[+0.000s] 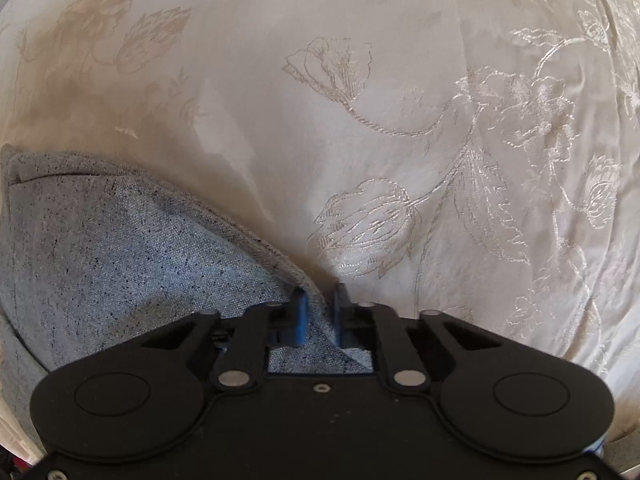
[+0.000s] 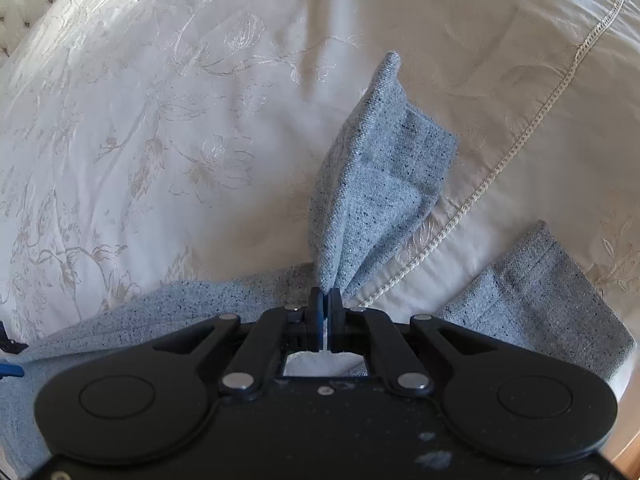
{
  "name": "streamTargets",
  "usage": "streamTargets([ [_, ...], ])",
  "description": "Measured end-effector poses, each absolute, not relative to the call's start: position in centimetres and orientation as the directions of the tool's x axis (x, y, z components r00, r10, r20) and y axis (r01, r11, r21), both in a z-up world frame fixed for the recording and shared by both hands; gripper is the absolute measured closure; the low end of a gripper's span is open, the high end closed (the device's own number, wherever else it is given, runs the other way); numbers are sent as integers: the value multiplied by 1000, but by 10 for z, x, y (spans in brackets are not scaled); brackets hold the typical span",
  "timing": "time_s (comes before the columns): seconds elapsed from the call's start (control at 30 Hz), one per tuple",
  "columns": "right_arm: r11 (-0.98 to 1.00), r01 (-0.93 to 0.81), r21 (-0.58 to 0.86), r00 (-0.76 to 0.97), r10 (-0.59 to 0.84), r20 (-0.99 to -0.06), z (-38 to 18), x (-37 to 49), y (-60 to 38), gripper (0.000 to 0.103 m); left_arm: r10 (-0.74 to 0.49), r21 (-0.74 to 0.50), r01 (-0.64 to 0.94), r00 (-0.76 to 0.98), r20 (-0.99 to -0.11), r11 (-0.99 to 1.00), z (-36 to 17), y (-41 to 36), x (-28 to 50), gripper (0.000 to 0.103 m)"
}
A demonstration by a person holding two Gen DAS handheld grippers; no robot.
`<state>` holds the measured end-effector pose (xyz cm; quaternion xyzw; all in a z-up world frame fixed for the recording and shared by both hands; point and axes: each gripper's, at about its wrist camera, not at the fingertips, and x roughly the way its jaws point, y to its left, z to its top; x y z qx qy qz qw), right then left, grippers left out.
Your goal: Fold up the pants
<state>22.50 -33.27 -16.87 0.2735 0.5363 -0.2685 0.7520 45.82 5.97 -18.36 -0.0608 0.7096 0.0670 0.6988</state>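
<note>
Left wrist view: the left gripper (image 1: 319,304) is closed onto a folded edge of the speckled grey-blue woven pants (image 1: 120,248), bunched at lower left on the cream floral-embroidered bedspread (image 1: 400,100); in the right wrist view the right gripper (image 2: 325,300) is clamped on a raised pant corner (image 2: 376,184) at centre, presumably so both ends can be carried over for a fold.

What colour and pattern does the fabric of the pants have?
The pants are light blue-grey, flecked with small dark specks. The right wrist view shows it best.
</note>
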Motion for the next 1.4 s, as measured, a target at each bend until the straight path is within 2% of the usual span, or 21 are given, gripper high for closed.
streamTargets([
  [0.03,704,698,132,290,-109,-951,-165,227,-335,101,-11,-14,-192,14,-1000,981,-177,66,456,95],
  [0.13,689,703,173,335,-106,-936,-154,234,-341,101,-57,-80,-202,119,-991,976,-152,76,446,98],
  [0.27,685,687,243,425,-108,-899,-130,248,-345,101,-35,-71,-124,265,-964,990,-109,78,428,98],
  [0.4,704,649,289,510,-120,-852,-100,255,-342,101,-73,-116,-105,349,-934,988,-70,91,405,98],
  [0.63,722,610,326,568,-111,-816,-71,213,-332,101,-142,-185,-53,449,-882,981,-26,118,341,98],
  [0.87,736,626,257,496,-121,-860,-83,146,-315,101,-148,-150,30,451,-880,988,-27,122,257,98],
  [1.07,735,644,213,428,-115,-896,-111,99,-303,101,-142,-130,59,368,-919,990,-52,122,205,98],
  [1.4,739,649,181,395,-123,-910,-133,68,-291,101,-133,-110,90,319,-938,990,-71,128,149,98],
])
